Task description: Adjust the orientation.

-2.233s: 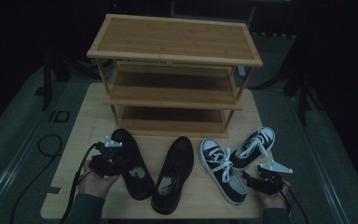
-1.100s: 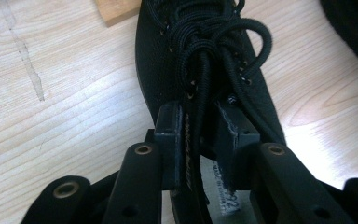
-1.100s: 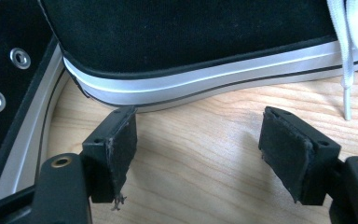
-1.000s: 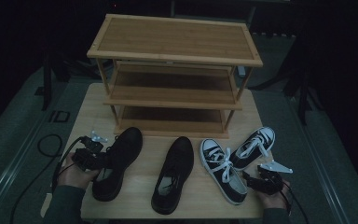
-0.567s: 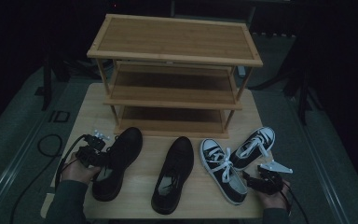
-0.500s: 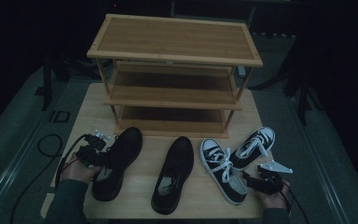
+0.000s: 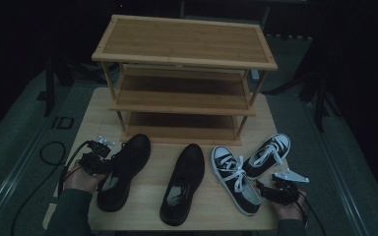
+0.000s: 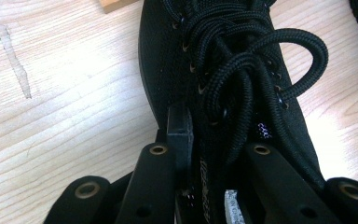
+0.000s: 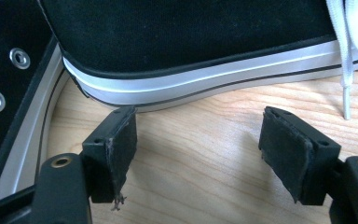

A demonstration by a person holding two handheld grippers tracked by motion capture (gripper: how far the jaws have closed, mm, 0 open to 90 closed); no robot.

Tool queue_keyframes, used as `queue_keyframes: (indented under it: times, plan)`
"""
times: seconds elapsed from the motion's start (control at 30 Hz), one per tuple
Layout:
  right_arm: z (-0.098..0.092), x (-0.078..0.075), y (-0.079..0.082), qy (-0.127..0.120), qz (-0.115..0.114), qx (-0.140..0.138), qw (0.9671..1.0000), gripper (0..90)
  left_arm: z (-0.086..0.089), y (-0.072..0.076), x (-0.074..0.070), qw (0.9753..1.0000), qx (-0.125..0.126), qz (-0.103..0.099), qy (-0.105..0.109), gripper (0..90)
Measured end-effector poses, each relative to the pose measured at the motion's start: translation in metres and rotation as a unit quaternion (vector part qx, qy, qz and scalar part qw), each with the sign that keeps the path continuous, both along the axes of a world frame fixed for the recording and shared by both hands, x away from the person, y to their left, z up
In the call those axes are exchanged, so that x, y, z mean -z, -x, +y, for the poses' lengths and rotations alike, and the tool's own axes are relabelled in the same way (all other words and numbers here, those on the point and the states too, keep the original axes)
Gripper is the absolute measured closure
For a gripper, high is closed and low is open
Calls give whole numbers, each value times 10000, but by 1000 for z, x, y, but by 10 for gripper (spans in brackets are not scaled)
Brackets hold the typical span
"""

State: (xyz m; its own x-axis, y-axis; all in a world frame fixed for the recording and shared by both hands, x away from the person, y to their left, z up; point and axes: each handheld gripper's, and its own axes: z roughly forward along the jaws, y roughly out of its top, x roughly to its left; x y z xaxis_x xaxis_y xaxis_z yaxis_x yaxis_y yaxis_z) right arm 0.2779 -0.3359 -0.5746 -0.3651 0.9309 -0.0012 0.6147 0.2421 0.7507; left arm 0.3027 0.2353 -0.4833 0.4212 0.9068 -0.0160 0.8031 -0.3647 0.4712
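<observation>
On the table, in front of the rack, the left gripper is clamped on the collar of a black lace-up shoe, one jaw outside and one inside. It lies at the left of the row, its mate beside it. Some small writing inside the collar is too blurred to read. The right gripper rests with jaws apart by a sneaker's white sole; a second sneaker lies just behind.

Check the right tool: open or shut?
Open. In the right gripper view the right tool has its jaws spread wide over bare table, with nothing between them; the sneaker sits just beyond.
</observation>
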Motion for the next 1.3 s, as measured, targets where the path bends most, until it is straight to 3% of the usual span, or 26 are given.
queue_keyframes:
  times: [0.23,0.53,1.3]
  plan:
    - [0,0,0,0,1,1,10000,276,0,2,-6,9995,-120,-209,225,816]
    - [0,0,0,-1,2,2,10000,276,1,0,-14,9985,-175,-307,420,816]
    - [0,0,0,0,1,1,10000,276,-6,-7,-13,9986,-71,-318,427,814]
